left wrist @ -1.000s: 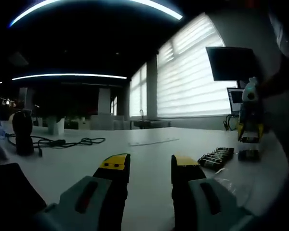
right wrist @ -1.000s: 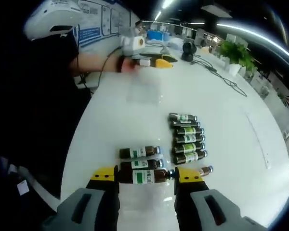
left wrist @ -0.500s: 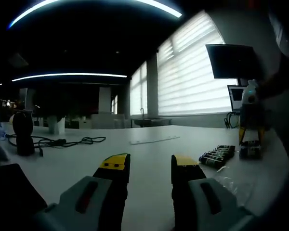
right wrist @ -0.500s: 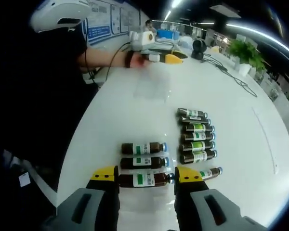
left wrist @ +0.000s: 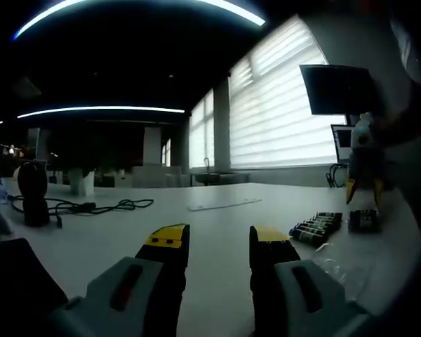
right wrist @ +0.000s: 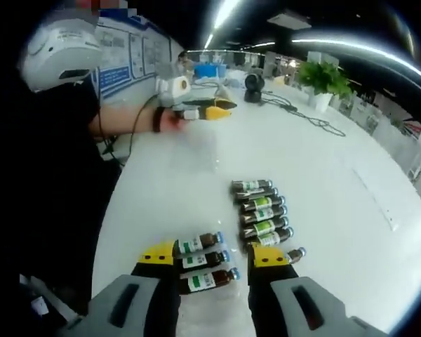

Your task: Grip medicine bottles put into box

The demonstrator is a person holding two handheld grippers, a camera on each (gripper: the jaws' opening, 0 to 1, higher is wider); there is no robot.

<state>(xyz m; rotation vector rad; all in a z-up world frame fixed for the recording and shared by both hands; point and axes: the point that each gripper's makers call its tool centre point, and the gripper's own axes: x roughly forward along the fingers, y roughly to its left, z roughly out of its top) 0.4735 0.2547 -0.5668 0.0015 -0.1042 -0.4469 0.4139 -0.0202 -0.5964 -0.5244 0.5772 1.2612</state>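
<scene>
Above table (right wrist: 323, 161): right tongs (right wrist: 210, 255) wide over bottles (right wrist: 203, 261); left tongs (left wrist: 215, 239) wide, level.

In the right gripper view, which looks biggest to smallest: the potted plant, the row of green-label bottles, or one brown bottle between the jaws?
1. Row of green-label bottles
2. Potted plant, though it stands farther off, so its real size is unsure
3. Brown bottle between the jaws

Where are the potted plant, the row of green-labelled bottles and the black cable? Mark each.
potted plant (right wrist: 321, 76), right gripper view, on its leaves.
row of green-labelled bottles (right wrist: 260, 211), right gripper view, on a middle bottle's label.
black cable (left wrist: 91, 207), left gripper view, on the coiled stretch lying on the table.
</scene>
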